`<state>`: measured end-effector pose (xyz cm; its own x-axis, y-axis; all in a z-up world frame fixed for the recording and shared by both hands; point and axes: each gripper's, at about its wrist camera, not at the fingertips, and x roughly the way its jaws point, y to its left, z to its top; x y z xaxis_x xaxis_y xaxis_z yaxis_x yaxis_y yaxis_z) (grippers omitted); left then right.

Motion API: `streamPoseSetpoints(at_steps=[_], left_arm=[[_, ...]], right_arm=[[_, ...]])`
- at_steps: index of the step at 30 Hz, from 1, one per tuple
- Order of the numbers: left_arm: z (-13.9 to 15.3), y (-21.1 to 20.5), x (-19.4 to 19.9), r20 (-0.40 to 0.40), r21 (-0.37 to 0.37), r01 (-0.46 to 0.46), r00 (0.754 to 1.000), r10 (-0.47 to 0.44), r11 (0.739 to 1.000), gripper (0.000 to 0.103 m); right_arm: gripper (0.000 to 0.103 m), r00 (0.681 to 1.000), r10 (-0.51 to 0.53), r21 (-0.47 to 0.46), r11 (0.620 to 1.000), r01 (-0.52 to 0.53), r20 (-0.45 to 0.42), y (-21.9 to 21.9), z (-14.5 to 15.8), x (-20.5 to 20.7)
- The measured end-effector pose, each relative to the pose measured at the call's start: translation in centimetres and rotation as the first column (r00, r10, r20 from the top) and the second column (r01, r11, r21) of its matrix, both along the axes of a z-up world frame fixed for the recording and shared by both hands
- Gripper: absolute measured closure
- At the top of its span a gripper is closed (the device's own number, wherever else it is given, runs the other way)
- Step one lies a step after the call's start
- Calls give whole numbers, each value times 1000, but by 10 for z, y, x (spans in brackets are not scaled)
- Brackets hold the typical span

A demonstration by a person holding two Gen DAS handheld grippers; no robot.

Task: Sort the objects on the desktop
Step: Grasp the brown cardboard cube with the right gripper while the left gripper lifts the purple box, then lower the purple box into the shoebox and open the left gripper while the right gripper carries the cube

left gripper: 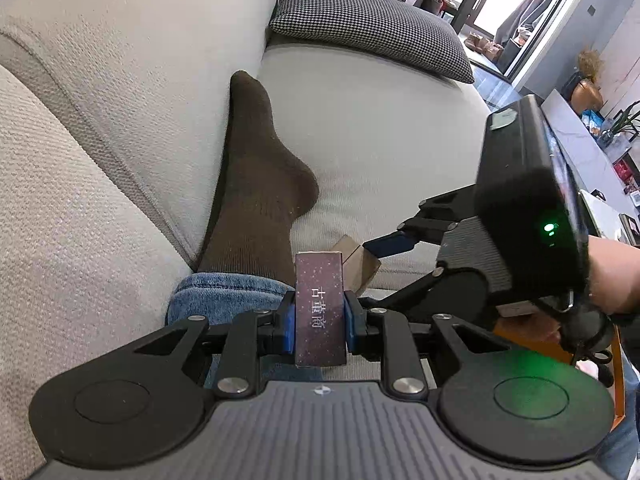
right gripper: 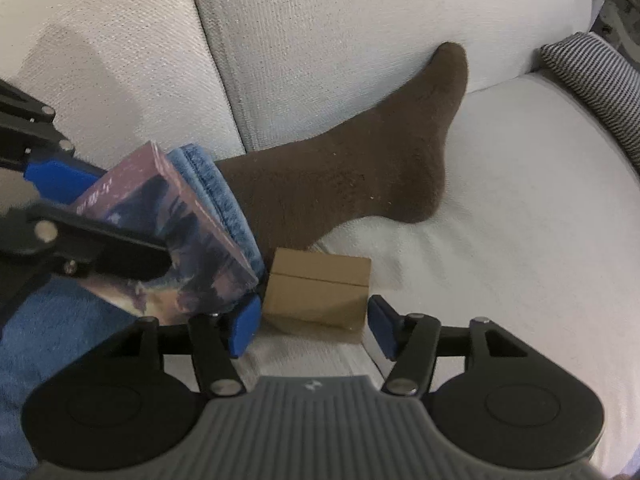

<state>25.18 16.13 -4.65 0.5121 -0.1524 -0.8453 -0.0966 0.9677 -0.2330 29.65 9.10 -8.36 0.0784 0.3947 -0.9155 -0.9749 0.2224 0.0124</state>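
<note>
Left gripper (left gripper: 320, 316), low in the centre of the left wrist view, is clamped on a purple box (left gripper: 320, 308) with pale characters printed on its face; both blue pads press its sides and the box stands upright between them. Right gripper (right gripper: 312, 322) sits at the lower middle of the right wrist view with its jaws spread apart, a small brown cardboard box (right gripper: 320, 292) lying between the blue pads, which do not press on it. That cardboard box rests on the pale sofa seat (right gripper: 500, 220), just beside the purple box and close to a person's leg in a brown sock (right gripper: 360, 160) and blue jeans cuff (right gripper: 224, 200). A houndstooth cushion (left gripper: 372, 28) lies at the upper right of the left wrist view.
</note>
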Motion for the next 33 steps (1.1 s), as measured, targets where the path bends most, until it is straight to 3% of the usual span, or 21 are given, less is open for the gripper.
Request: streamPoseSetpoints(at_steps=[9, 14, 20, 27, 33], left_arm=[[4, -6, -8, 21, -7, -2, 1000, 2, 1000, 77], [23, -22, -19, 52, -22, 27, 998, -25, 999, 77], [57, -57, -30, 117, -47, 102, 988, -96, 994, 77], [91, -131, -32, 189, -79, 264, 951, -246, 961, 77], [80, -207, -12, 165, -98, 378, 919, -359, 921, 77]], right_arm=[[41, 1000, 16, -18, 1000, -15, 17, -4, -4, -2], [41, 999, 31, 0, 1000, -31, 31, -33, 21, -10], [41, 998, 34, 58, 998, -37, 54, -95, 72, -22], [41, 992, -48, 122, 992, 34, 118, -194, 127, -27], [41, 974, -161, 99, 984, 147, 159, -274, 133, -22]])
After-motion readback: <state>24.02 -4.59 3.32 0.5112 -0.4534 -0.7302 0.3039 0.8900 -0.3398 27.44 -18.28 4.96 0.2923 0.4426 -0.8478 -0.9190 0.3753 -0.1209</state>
